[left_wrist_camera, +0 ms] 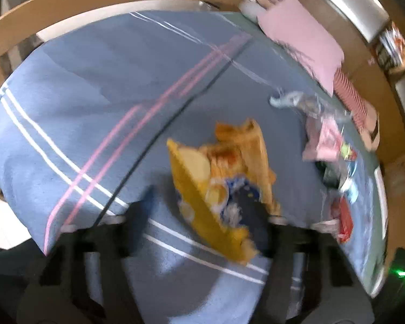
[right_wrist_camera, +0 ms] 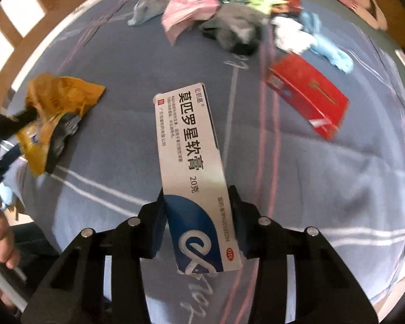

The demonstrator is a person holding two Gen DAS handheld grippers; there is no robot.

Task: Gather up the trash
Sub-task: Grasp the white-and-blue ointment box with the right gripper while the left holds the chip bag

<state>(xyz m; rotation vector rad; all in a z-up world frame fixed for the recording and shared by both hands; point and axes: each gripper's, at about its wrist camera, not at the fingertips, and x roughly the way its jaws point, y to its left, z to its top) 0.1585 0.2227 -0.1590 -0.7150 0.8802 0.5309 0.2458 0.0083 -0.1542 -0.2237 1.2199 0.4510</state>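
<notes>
Left tool first: through its own camera I see the two dark fingers partly spread at the bottom of the frame, with a crumpled yellow snack bag standing between them, nearer the finger on the right. That finger overlaps the bag's lower edge, but the blur keeps me from telling whether the pads actually press on it. The bag sits just below the middle of the frame on a blue bedsheet with pink and white stripes. A pink pillow lies at the upper right, and a blurred heap of clutter runs down the right side.

Right tool, in its own view, is clamped on a white and blue ointment box; both fingers press its long sides near the lower centre, and the box reaches up toward the middle of the frame. A red box lies on the sheet to the upper right. Small cloths and wrappers are scattered along the top. At the left edge I see the yellow bag again, with the other tool's dark finger on it.
</notes>
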